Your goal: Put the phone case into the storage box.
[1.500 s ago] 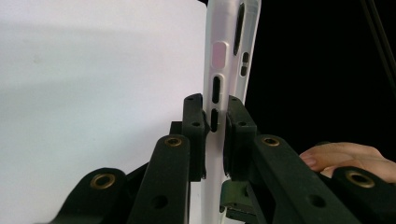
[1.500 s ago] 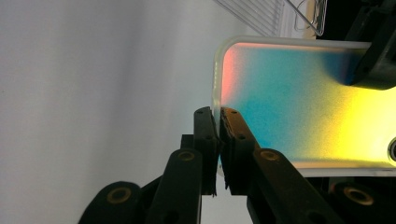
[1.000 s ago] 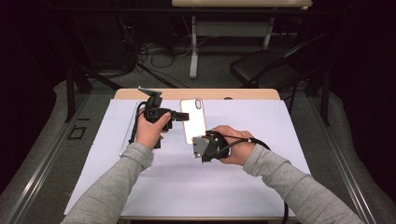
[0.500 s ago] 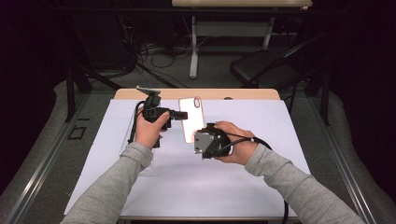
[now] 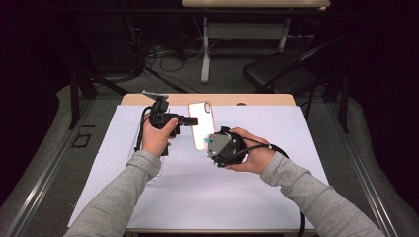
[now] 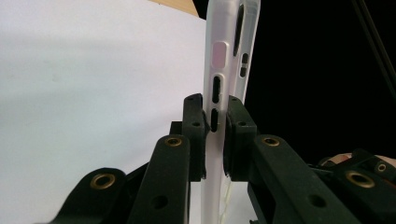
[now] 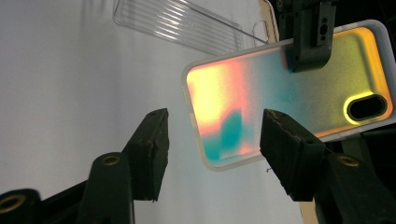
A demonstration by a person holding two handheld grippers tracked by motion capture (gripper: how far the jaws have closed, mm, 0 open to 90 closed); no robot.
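Observation:
A phone case [image 5: 201, 126] with a white rim and a shimmering orange-teal back [image 7: 280, 93] is held up over the white table cover. My left gripper [image 5: 190, 120] is shut on its long edge; in the left gripper view the jaws [image 6: 215, 105] pinch the rim edge-on beside the side button slots. My right gripper [image 5: 213, 144] is at the case's near end. It stands open [image 7: 215, 128], its jaws on either side of that end and not touching it. The camera cut-out [image 7: 366, 106] is at the far end.
A clear ribbed plastic piece [image 7: 182, 23] lies flat on the white cover [image 5: 296, 187] beyond the case. The wooden table edge [image 5: 267, 98] runs along the back. A black chair [image 5: 276, 74] and floor cables lie past it.
My right gripper has moved forward and slightly left, closer to the case's near end. The left gripper has kept its hold in the same place.

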